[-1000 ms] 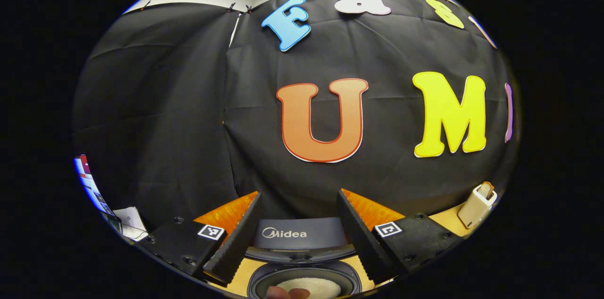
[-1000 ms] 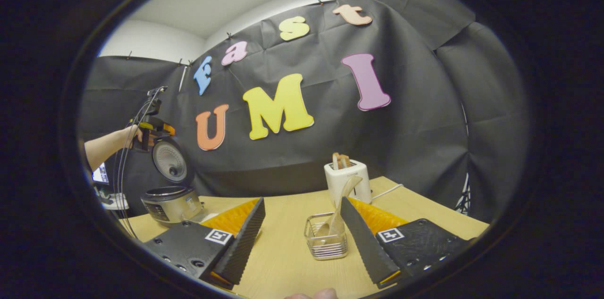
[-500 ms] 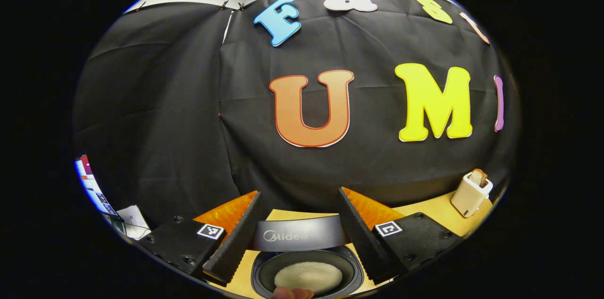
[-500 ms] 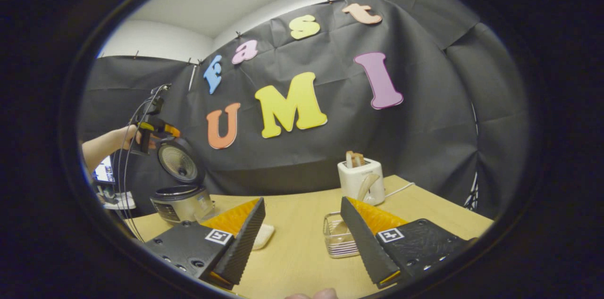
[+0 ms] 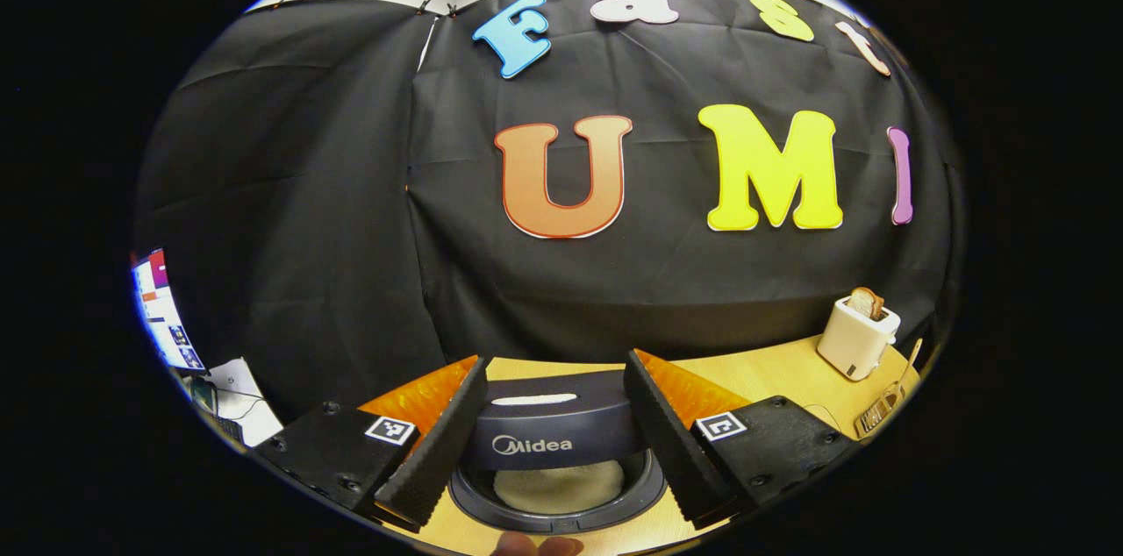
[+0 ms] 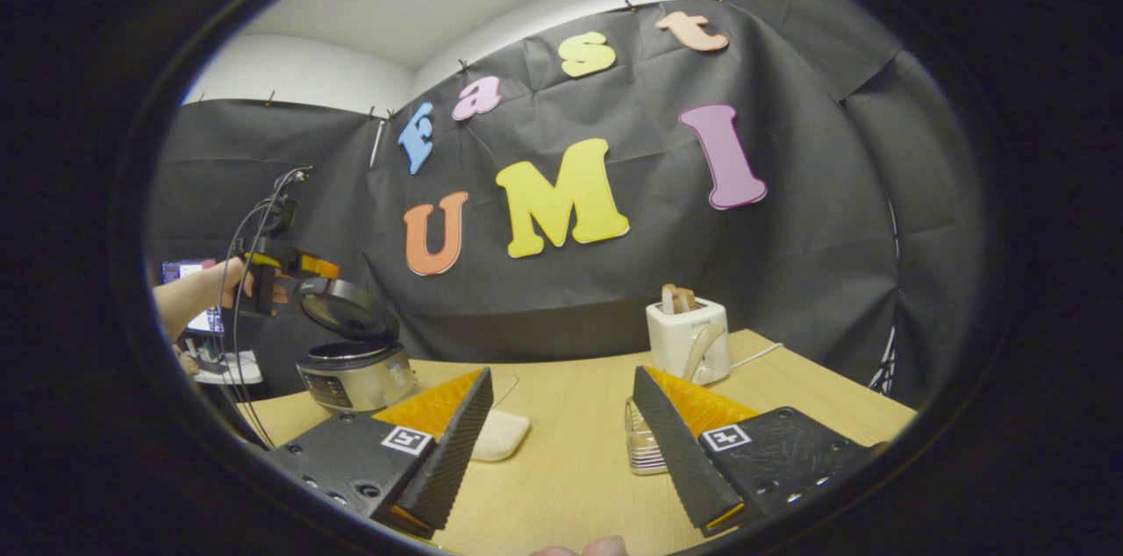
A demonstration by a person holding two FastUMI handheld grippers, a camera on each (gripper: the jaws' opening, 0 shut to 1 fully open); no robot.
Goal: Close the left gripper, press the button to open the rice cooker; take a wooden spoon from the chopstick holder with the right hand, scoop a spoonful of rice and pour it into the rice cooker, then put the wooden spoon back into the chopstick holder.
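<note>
In the left gripper view my left gripper [image 5: 554, 359] is open, with the dark rice cooker lid [image 5: 544, 433] just beyond and between its fingers. The lid tilts low over the pot, where white rice [image 5: 557, 486] shows under it. In the right gripper view the rice cooker [image 6: 355, 372] stands at the table's left, its lid [image 6: 346, 315] half lowered, and the left gripper [image 6: 318, 268] sits at the lid's top edge in a hand. My right gripper [image 6: 562, 372] is open and holds nothing. The wire chopstick holder [image 6: 642, 442] with the wooden spoon [image 6: 697, 345] is partly hidden behind its right finger.
A white toaster [image 6: 689, 337] with bread in it stands behind the holder, its cord trailing right. A flat white object [image 6: 500, 435] lies on the wooden table [image 6: 570, 468] by my right gripper's left finger. A monitor [image 5: 162, 310] glows at far left.
The cooker lid has swung from upright down toward the pot, with the left gripper following it. The right gripper view has drifted left, so the holder now sits behind its right finger.
</note>
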